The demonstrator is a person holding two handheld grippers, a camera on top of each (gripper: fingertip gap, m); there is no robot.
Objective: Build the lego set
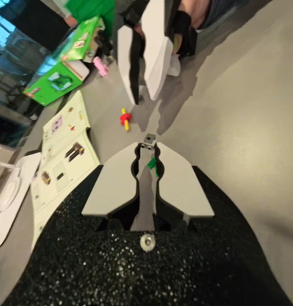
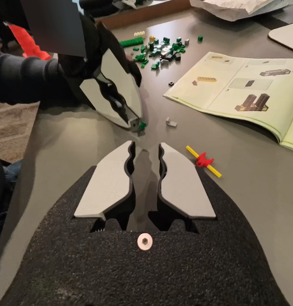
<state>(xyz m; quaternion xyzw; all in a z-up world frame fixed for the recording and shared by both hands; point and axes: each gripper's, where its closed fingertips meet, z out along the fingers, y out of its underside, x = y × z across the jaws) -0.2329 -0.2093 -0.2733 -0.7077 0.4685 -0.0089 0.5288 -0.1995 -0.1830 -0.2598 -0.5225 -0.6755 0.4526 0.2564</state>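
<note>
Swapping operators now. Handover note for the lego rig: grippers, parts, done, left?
Left gripper: shut on a grey brick with an axle hole; a small green piece sits right beside it at the tips.
Right gripper: open, empty, just above the table.
Parts: red connector on a yellow axle right of the right gripper; grey bracket loose ahead; pile of mostly green pieces farther back; instruction booklet open; green set box at the table edge.
Done: only the axle sub-assembly shows.
Left: nearly the whole build.
</note>
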